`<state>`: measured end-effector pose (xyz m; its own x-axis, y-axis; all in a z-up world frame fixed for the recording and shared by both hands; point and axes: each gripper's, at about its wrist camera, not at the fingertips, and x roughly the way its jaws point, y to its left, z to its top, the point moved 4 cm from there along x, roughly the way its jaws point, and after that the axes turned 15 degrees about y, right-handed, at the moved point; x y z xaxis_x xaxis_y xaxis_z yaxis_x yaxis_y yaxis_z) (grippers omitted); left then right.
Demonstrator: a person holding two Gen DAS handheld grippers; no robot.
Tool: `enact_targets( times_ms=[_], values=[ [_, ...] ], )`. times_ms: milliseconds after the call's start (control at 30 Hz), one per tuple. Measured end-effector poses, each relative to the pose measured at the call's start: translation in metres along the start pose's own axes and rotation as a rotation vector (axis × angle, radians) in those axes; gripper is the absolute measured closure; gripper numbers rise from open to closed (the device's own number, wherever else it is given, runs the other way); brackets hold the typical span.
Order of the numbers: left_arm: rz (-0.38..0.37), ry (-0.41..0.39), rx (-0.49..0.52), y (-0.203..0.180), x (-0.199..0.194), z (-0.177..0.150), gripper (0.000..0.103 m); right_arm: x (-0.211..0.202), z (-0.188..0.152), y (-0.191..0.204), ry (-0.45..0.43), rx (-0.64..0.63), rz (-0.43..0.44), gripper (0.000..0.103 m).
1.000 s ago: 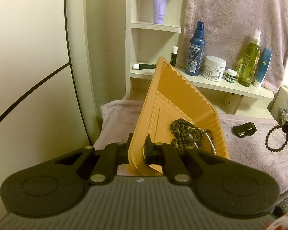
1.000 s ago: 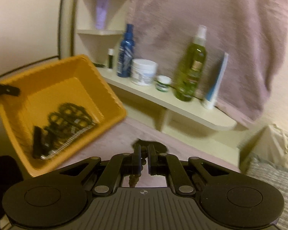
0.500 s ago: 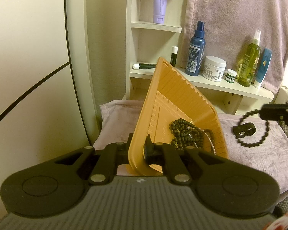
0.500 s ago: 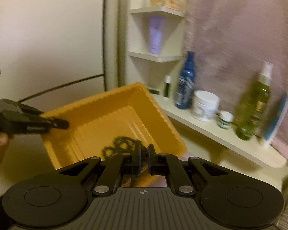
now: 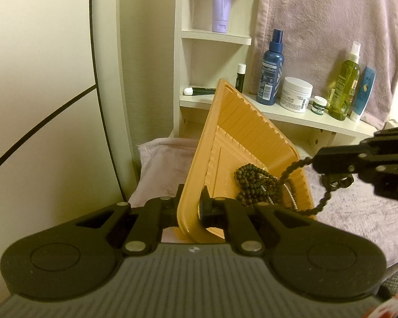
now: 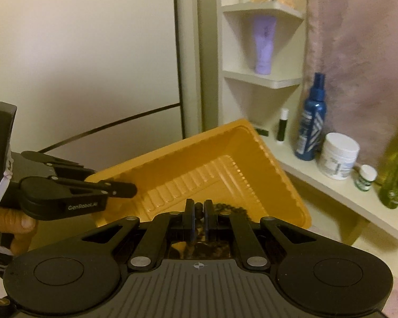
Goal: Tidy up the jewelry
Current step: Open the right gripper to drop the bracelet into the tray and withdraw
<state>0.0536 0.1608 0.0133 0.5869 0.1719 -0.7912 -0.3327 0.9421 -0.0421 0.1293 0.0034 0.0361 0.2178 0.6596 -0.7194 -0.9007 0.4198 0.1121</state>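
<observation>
Now tray (image 5: 246, 143) tilts steeply, long axis rising toward shelf (image 5: 305, 118)

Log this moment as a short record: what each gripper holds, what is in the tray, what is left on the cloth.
left gripper: shut on the rim of the orange tray, tray tilted
right gripper: shut on a black bead bracelet, hanging by the tray's edge
in tray: dark bead strands
on cloth: a small black clip

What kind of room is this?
Probably a bedroom or dressing corner at home: white shelves hold a spray bottle and cream jar, with a pink towel hanging behind.
</observation>
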Motion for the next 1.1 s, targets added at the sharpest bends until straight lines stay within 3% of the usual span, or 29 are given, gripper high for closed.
enact_targets(
  times_ms=[333,800,1100],
  values=[
    [-0.002,0.001,-0.003,0.001,0.000,-0.001,0.095,0.028,0.005,-0.002,0.065,0.001,0.019,0.097],
    [-0.004,0.001,-0.004,0.002,0.001,-0.001,0.095,0.059,0.003,-0.020,0.168,0.010,-0.020,0.096],
    [-0.002,0.001,-0.005,0.002,0.001,-0.001,0.095,0.034,-0.006,-0.041,0.080,0.107,-0.069,0.096]
  ],
)
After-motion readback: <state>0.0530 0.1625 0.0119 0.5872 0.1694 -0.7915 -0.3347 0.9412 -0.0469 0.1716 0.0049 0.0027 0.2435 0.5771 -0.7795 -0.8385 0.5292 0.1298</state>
